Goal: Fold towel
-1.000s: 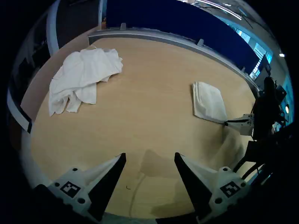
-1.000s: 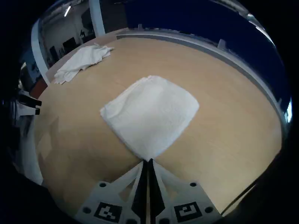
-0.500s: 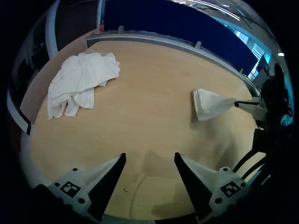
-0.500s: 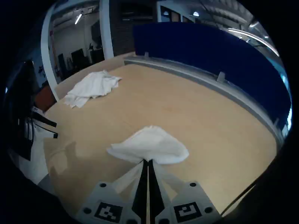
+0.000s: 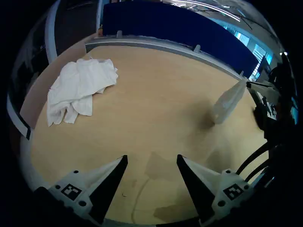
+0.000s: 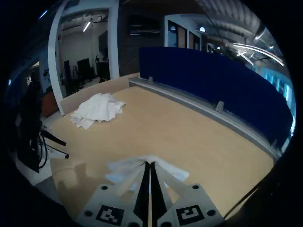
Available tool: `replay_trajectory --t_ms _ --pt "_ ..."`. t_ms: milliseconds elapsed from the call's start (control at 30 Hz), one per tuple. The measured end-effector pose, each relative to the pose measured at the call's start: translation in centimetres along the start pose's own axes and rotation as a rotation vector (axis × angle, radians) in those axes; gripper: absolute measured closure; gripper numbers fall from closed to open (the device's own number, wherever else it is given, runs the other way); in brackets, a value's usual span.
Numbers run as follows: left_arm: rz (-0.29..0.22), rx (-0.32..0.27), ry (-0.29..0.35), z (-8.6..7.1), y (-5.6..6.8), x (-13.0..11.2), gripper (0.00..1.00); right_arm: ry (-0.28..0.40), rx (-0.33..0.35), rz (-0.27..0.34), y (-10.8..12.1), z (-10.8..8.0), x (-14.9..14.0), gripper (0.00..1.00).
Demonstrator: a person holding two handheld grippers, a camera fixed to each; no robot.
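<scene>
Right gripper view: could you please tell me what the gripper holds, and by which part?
The right gripper is shut on the folded towel, pinching its uppermost corner.

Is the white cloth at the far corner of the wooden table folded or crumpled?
Crumpled: the white cloth lies in a loose, uneven heap with no straight edges.

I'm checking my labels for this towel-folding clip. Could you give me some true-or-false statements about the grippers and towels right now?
1. The right gripper is shut on the folded towel. True.
2. That towel lies flat on the table. False: it hangs from the gripper.
3. The left gripper grips the crumpled towel. False: it is open, with the towel far off.
4. A blue partition backs the table. True.
</scene>
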State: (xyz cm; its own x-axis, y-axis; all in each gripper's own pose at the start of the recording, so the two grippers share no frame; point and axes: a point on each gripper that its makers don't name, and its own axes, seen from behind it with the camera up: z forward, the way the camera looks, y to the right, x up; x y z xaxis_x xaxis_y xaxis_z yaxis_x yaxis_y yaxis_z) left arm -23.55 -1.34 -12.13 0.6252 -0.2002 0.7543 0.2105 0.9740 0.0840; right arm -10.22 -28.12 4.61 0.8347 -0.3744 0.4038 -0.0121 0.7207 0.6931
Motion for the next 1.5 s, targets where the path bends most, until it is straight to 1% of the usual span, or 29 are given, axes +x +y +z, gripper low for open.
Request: replay_trajectory --t_ms 400,567,700,900,1200,1500 --pt "0.000 -0.010 0.006 -0.7 0.5 0.1 0.03 0.027 -0.031 0.018 1.6 -1.6 0.8 0.98" --pt "0.006 -0.014 0.004 -0.6 0.8 0.1 0.04 0.030 -0.047 0.032 2.9 -2.6 0.6 0.98" --pt "0.016 -0.015 0.002 -0.5 1.0 0.0 0.04 0.025 -0.060 0.032 4.4 -3.7 0.2 0.98" --pt "0.025 -0.017 -0.001 -0.4 1.5 -0.1 0.04 0.006 -0.078 0.037 7.8 -5.8 -0.9 0.98" --pt "0.032 -0.015 -0.004 -0.5 2.2 -0.3 0.04 -0.026 -0.107 0.055 13.8 -8.3 -3.0 0.97" --pt "0.034 -0.003 -0.010 -0.5 2.5 -0.5 0.04 -0.047 -0.135 0.095 20.0 -10.5 -4.9 0.97"
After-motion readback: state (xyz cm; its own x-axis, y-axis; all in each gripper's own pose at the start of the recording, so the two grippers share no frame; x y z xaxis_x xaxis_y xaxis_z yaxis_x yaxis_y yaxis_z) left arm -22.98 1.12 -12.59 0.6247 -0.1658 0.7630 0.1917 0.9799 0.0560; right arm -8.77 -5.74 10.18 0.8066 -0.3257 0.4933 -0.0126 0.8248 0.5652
